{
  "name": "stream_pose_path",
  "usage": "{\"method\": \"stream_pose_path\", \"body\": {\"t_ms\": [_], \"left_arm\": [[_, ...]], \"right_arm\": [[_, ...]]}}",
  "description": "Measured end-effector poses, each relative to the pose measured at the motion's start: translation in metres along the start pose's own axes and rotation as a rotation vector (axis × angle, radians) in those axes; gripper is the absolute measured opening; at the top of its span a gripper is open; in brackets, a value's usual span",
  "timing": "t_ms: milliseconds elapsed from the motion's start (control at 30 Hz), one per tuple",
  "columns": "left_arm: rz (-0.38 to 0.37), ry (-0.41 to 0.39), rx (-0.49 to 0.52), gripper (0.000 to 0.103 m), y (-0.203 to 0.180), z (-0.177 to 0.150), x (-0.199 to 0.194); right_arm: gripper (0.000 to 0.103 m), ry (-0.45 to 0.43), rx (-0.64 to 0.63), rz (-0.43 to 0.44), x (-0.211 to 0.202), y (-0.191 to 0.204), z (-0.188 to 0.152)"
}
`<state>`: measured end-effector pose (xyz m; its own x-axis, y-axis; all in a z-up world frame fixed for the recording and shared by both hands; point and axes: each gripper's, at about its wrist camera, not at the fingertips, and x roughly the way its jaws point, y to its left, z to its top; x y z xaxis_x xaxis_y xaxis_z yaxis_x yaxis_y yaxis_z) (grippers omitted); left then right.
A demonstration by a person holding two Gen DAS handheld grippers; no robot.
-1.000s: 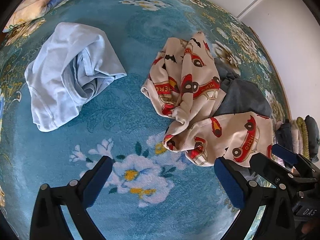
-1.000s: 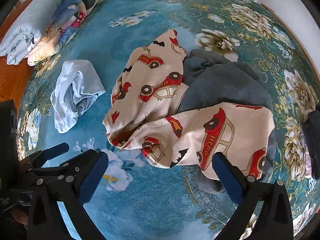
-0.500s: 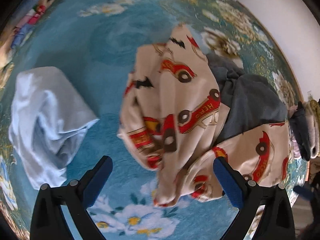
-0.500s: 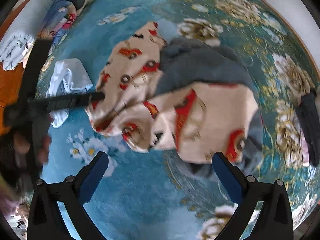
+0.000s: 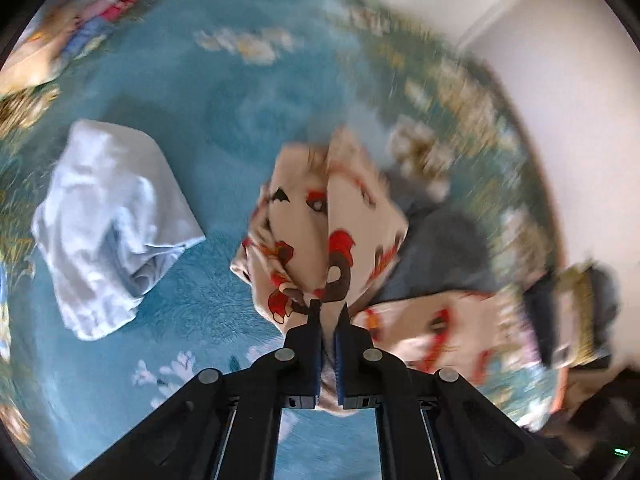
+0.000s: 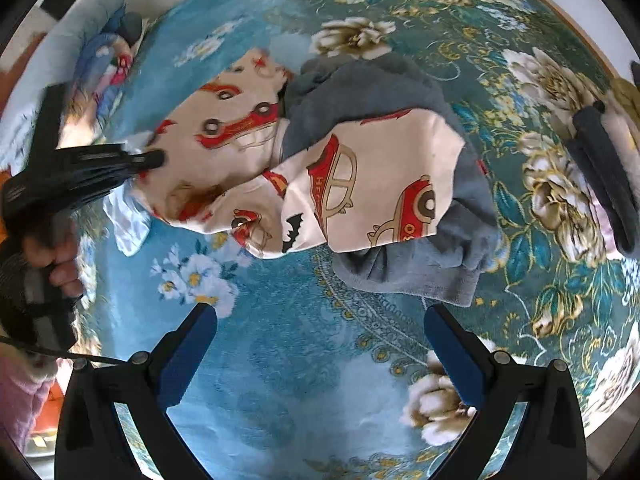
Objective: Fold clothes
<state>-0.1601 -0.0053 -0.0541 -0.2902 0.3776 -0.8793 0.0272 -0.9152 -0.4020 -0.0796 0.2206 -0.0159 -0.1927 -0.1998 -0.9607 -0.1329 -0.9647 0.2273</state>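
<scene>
Left gripper (image 5: 327,314), fingers drawn together on a bunched fold of the car-print garment (image 5: 320,232); cloth fills the narrow gap between the 2 blue pads and hangs below them. In the right wrist view the same gripper (image 6: 154,158) appears at left, held by the person's left hand (image 6: 60,258), its tip buried in the garment's left edge.

Car-print garment (image 6: 332,176): cream fabric with red cars and black bats, lying crumpled on the floral teal bedspread (image 6: 304,360). Its long axis in the right wrist view runs from the upper left, where 1 narrow end points toward the bedding pile, to the lower right, where the broad end rests on the grey garment (image 6: 400,92). The left wrist view is motion-blurred; there the nipped fold rises in a ridge straight away from the fingers.

Grey garment: under and behind the printed one, showing along its upper and right sides and below its lower edge.

Right gripper (image 6: 320,344): fingers spread wide, holding nothing, above bare bedspread near the lower edge of the clothes, not touching them.

Pale blue garment (image 5: 112,224): crumpled, apart to the left. Folded stack (image 6: 604,172) at the far right; bedding pile (image 6: 100,52) at the upper left.
</scene>
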Motion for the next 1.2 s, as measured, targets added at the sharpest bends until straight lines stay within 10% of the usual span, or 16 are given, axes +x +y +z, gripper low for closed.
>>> {"method": "stream_pose_path", "body": {"t_ms": [533, 1200], "left_arm": [[-0.137, -0.467, 0.017, 0.005, 0.017, -0.071, -0.330], [-0.188, -0.531, 0.212, 0.005, -0.188, -0.131, -0.356]], "right_arm": [[0.103, -0.128, 0.045, 0.087, -0.112, 0.000, -0.070], [0.103, -0.278, 0.158, 0.171, -0.186, -0.138, -0.112]]}}
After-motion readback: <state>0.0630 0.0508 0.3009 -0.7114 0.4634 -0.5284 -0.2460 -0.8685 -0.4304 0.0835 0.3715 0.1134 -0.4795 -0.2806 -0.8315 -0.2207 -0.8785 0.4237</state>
